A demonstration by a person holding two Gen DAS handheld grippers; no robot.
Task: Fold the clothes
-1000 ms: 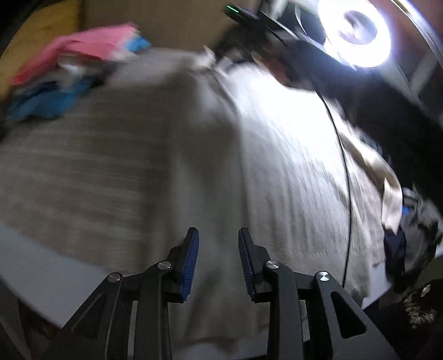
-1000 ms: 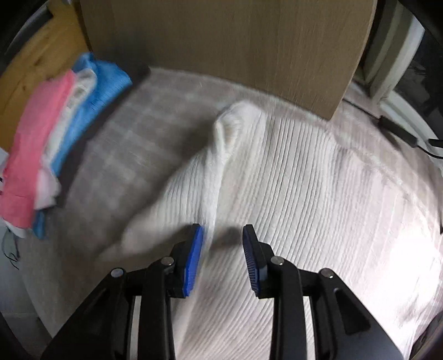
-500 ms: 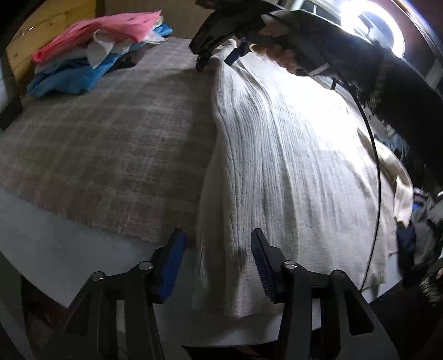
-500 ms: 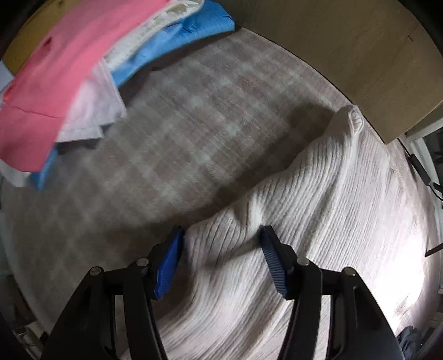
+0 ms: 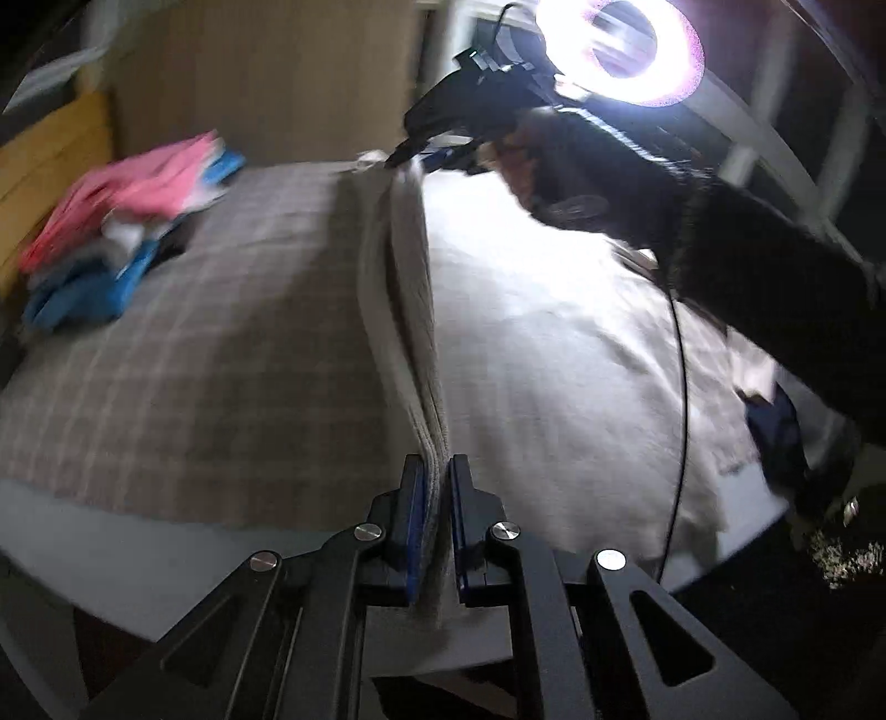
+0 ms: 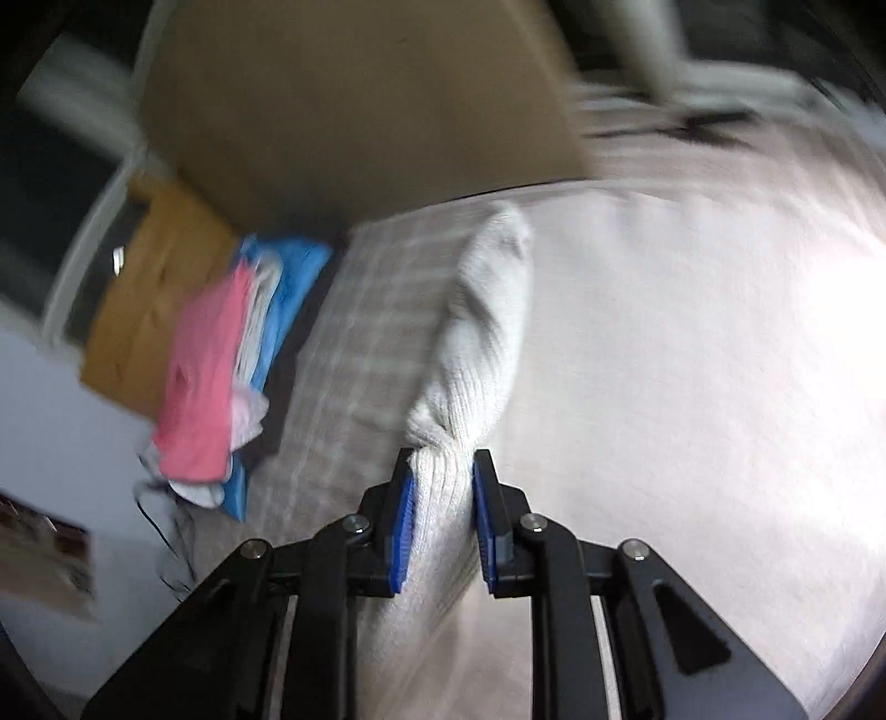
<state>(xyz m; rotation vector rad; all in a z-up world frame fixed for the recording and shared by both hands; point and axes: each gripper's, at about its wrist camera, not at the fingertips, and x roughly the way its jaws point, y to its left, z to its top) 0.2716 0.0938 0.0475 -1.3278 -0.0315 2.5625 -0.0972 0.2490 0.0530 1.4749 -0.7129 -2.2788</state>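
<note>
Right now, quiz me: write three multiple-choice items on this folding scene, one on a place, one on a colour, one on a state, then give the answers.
1. Where does the pile of folded clothes lie?
A. On the checked cloth's far left corner
B. On top of the white sweater
C. Under the ring lamp

2. What colour is the top piece of that pile?
A. Green
B. Pink
C. Black

3. What is the left claw doing?
A. Standing wide open over bare cloth
B. Pinching a fold of the sweater
C. Gripping the lamp's cable

Answers:
1 A, the pile sits at the far left, apart from the sweater.
2 B, pink cloth lies uppermost, over white and blue.
3 B, sweater fabric is squeezed between its blue pads.
</note>
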